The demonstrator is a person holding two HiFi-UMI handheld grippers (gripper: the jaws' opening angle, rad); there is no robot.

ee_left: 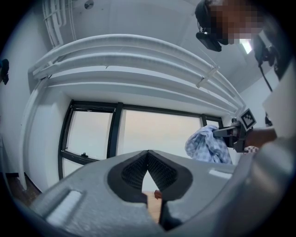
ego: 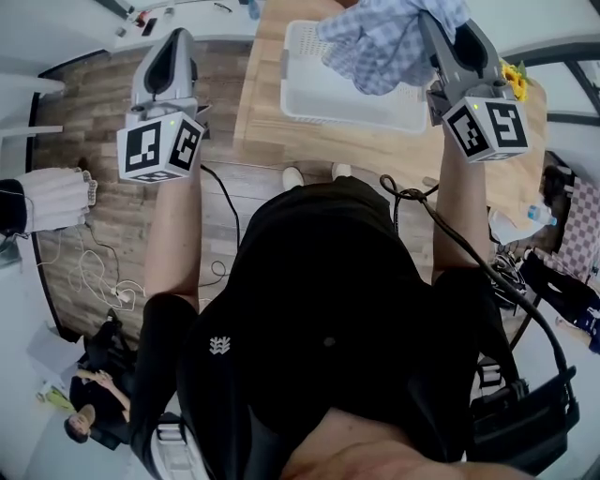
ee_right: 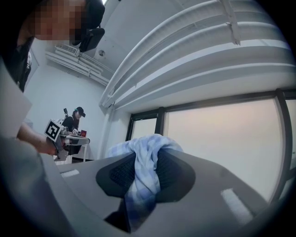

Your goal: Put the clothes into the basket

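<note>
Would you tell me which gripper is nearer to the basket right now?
Right. The right gripper holds the cloth over the basket; the left gripper is off to the side, past the table edge, jaws shut and empty.

Checked cloth [ego: 394,42] hides the far right corner of the white basket [ego: 309,94] and the jaw tips of the right gripper [ego: 433,21]. Right of the basket, a yellow item [ego: 515,82] sits half-hidden, too small to identify.

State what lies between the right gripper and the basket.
The checked cloth: clamped in the right gripper, it hangs above the basket, as the head view shows.
</note>
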